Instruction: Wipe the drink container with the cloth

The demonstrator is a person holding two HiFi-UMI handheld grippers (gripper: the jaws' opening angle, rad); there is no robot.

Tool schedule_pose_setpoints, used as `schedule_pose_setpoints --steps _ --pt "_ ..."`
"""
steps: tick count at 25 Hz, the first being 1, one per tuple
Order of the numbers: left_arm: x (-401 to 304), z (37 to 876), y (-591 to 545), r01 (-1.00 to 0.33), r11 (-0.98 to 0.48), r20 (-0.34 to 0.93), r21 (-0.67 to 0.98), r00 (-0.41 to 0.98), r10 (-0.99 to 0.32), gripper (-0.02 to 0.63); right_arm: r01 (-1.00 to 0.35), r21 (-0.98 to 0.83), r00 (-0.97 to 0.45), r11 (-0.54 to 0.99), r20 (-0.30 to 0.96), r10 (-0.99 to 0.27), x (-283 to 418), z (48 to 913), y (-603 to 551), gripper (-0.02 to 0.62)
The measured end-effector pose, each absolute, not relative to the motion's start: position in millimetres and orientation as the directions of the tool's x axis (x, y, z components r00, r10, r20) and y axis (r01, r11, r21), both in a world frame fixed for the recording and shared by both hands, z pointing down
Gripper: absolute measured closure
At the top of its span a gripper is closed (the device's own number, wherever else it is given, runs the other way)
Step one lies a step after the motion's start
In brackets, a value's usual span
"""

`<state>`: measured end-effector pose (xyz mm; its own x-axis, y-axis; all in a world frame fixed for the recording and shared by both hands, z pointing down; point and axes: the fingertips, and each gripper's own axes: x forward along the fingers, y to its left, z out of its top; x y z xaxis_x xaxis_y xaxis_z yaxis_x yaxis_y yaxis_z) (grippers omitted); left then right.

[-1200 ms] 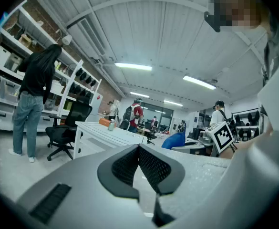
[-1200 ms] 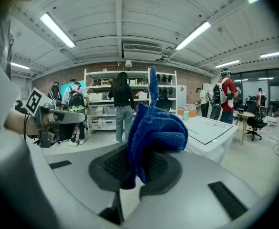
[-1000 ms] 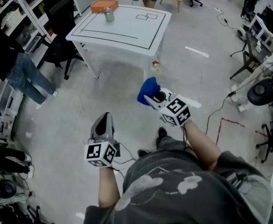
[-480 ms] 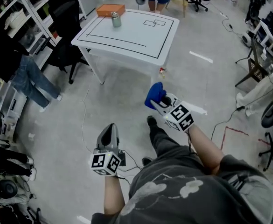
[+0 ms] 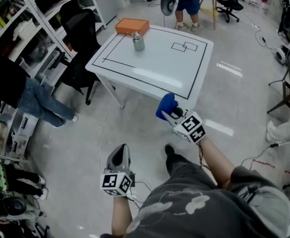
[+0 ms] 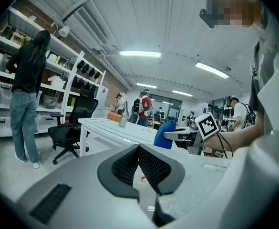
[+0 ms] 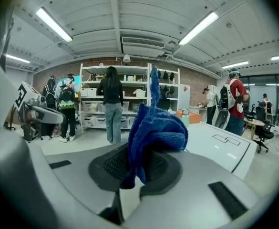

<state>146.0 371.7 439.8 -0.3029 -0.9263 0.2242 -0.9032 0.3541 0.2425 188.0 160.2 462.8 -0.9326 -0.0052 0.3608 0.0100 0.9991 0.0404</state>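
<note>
Cloth gripped in your right gripper, drink container untouched on the surface

Your right gripper (image 5: 168,114) has its jaws clenched on the blue cloth (image 5: 165,105); in the right gripper view the cloth (image 7: 151,125) bunches up above the jaws and a fold hangs down between them. Your left gripper (image 5: 120,150) has its jaws pressed together with nothing between them. You hold both grippers over the floor, the right one close to the near corner of the white surface (image 5: 174,71), the left one lower and further back. The drink container (image 5: 138,41) stands upright near the far left corner of that surface, beside an orange box (image 5: 132,26), well apart from both grippers.
</note>
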Motion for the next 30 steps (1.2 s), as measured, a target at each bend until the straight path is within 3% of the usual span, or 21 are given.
schedule_pose_setpoints --steps 9,19,30 --pt "53 440 248 -0.884 0.392 0.232 0.256 -0.337 -0.912 0.604 0.042 0.009 -0.926 0.999 0.375 0.036 93 473 37 0.551" --pt "4 431 180 -0.890 0.395 0.238 0.228 -0.342 -0.909 0.604 0.042 -0.038 -0.919 0.998 0.389 0.054 54 487 -20 0.551" --pt "-102 436 82 -0.930 0.256 0.198 0.262 -0.208 -0.958 0.604 -0.094 -0.026 -0.910 0.995 0.407 -0.076 10 494 -91 0.551"
